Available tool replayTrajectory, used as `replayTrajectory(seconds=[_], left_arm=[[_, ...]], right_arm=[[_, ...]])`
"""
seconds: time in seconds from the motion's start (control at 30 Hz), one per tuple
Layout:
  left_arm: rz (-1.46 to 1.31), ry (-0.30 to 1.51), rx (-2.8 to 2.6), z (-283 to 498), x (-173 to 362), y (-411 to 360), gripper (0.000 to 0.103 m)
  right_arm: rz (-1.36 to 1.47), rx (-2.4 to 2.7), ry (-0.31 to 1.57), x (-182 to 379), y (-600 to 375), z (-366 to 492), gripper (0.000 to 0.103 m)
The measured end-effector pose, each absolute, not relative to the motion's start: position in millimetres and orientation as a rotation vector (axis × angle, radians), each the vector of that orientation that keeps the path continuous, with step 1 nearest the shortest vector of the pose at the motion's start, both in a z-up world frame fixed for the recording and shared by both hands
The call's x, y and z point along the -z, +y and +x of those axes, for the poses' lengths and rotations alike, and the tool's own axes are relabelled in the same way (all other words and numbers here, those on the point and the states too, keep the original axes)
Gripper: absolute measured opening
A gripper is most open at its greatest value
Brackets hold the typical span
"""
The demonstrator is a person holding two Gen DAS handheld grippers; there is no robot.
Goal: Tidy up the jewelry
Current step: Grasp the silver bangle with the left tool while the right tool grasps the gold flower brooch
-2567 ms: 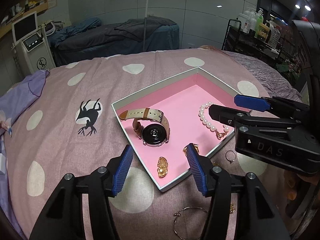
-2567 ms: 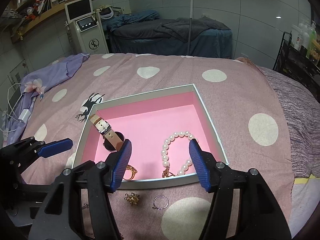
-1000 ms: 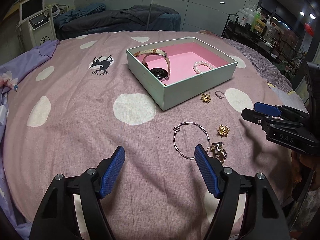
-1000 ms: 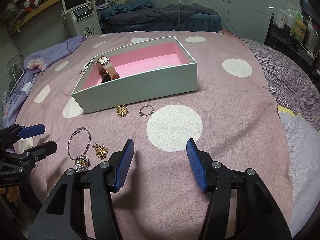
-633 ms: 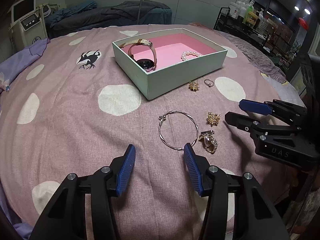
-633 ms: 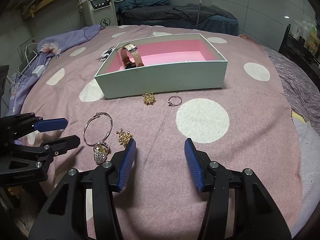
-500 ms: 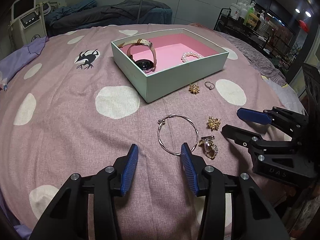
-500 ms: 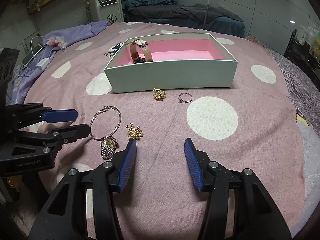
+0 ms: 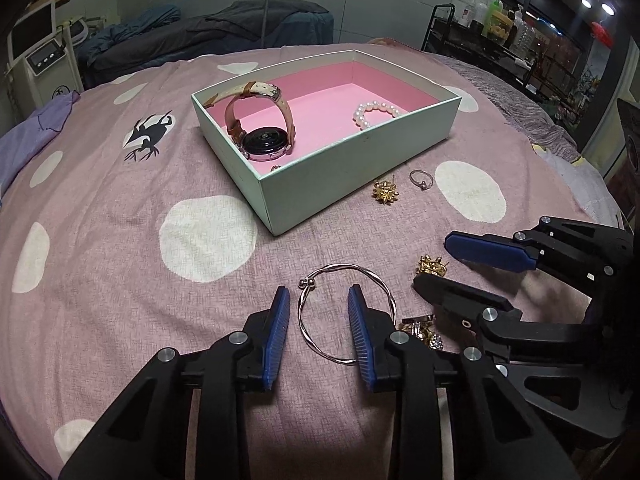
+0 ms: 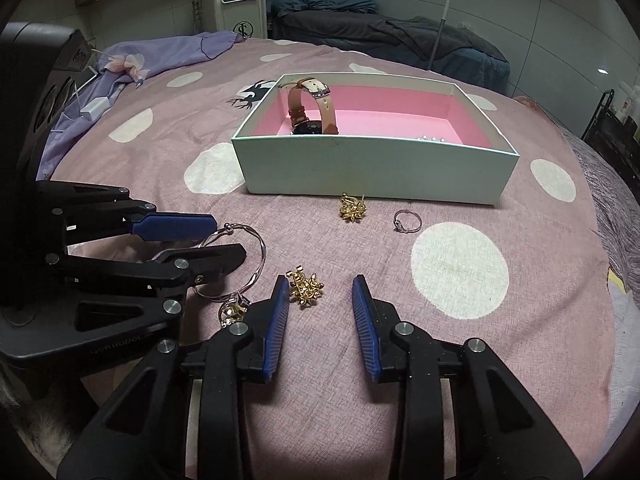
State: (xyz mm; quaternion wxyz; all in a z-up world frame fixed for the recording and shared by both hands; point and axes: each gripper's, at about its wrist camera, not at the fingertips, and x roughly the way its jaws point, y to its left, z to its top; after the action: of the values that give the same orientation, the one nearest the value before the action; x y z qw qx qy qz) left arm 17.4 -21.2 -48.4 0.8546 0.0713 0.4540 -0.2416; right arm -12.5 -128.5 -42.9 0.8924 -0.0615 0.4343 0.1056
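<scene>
Jewelry such as the thin silver wire bangle (image 9: 346,312) is seen lying on the pink spotted bed (image 9: 100,200). It looks light, stiff and slippery. Its rim is straddled by the open left hand-held gripper (image 9: 318,312); the right hand-held gripper (image 10: 320,300) is open too.

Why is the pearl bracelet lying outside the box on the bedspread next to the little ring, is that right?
Not quite. The pearl bracelet is inside the box, on its pink floor, as the left wrist view shows. The little ring does lie outside on the bedspread, beside a gold earring.
</scene>
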Motion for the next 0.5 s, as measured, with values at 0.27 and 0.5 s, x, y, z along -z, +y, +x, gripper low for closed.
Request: replayTrajectory(seconds=[0.27,0.5], left_arm=[[0.109,0.959,0.510,18.3,47.6,-17.4,0.004],[0.043,0.978,0.500,16.0,45.0,-5.5,0.004]], right_arm=[[-0.100,-0.225,0.909,43.2,-129.4,-9.1,0.019],[-0.065,-0.226,0.917,41.0,-133.7,-14.2,0.018]])
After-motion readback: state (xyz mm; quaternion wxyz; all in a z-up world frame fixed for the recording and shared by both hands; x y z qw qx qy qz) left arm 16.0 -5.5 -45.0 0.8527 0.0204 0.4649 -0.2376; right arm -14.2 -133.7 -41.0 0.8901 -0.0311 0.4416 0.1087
